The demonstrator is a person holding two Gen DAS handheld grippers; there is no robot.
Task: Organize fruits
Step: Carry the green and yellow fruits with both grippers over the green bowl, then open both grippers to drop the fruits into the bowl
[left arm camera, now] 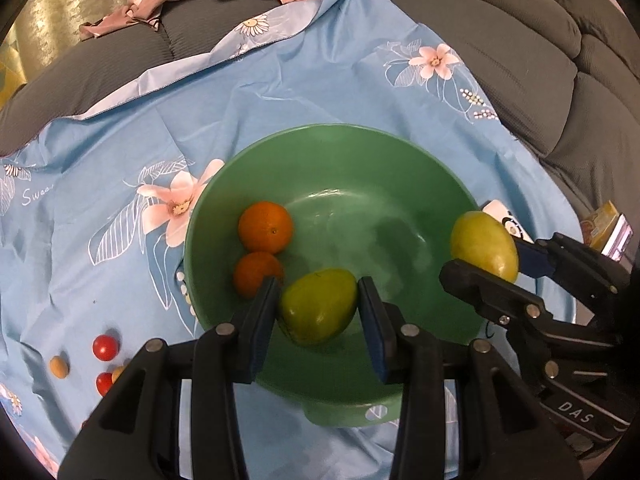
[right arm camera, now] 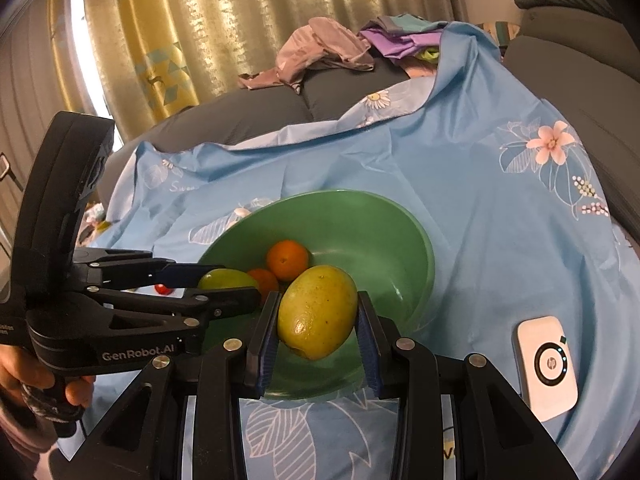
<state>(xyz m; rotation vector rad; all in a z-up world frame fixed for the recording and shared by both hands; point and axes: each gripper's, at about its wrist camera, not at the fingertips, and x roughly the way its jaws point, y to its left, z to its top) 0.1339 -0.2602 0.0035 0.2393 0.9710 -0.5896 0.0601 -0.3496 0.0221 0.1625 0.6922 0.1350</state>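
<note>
Both grippers hold a mango over the green bowl (left arm camera: 420, 184): your left gripper (left arm camera: 318, 312) the green mango (left arm camera: 318, 310), your right gripper (right arm camera: 316, 320) the yellow mango (right arm camera: 318, 312). Release from this height and either could knock the oranges (left arm camera: 266, 227) or bounce out.

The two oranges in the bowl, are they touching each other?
Touching. In the left wrist view the bigger orange sits right against the smaller orange on the left side of the green bowl, with no green showing between them.
</note>
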